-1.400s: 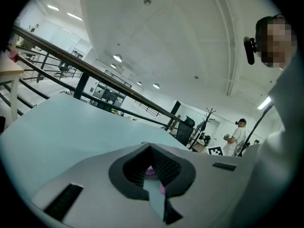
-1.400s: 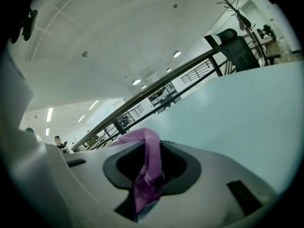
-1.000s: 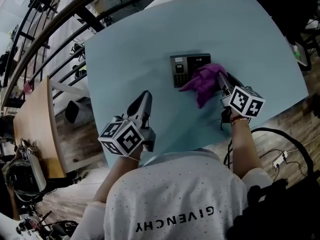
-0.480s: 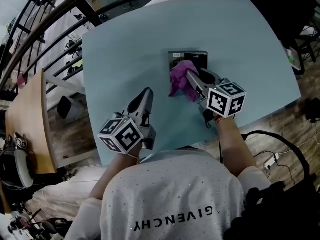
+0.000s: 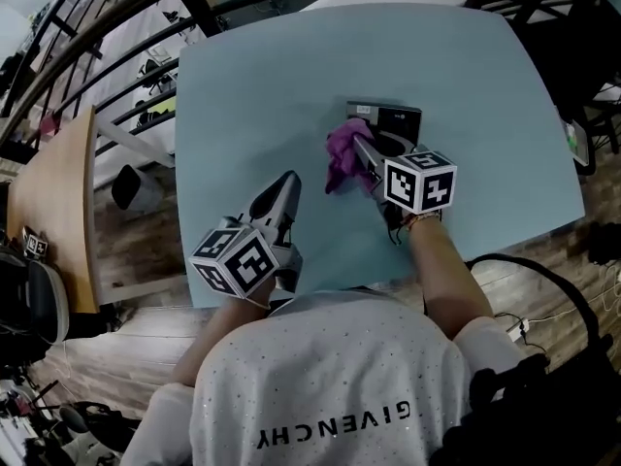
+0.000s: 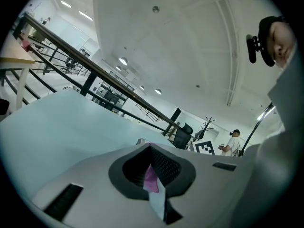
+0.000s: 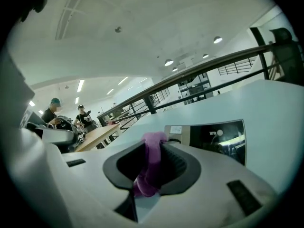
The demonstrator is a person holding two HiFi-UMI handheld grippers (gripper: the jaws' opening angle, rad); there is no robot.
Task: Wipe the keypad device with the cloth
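Observation:
The dark keypad device [image 5: 393, 120] lies flat near the middle of the pale blue table [image 5: 243, 85]. A purple cloth [image 5: 343, 159] is bunched over the device's left end. My right gripper [image 5: 358, 148] is shut on the cloth and reaches in from the device's near side. In the right gripper view the cloth [image 7: 152, 163] is pinched between the jaws, with the device's glossy face [image 7: 219, 137] just beyond. My left gripper [image 5: 284, 185] rests on the table to the cloth's left, shut with nothing held. The left gripper view shows its closed jaws [image 6: 152, 148].
A wooden desk [image 5: 56, 212] stands left of the table, with a dark railing [image 5: 107, 22] behind it. Cables [image 5: 543, 280] lie on the floor at the right. People [image 7: 52, 112] stand far off in the right gripper view.
My right gripper has dragged the cloth leftward across the device, from its right part to its left end. The left gripper has stayed put.

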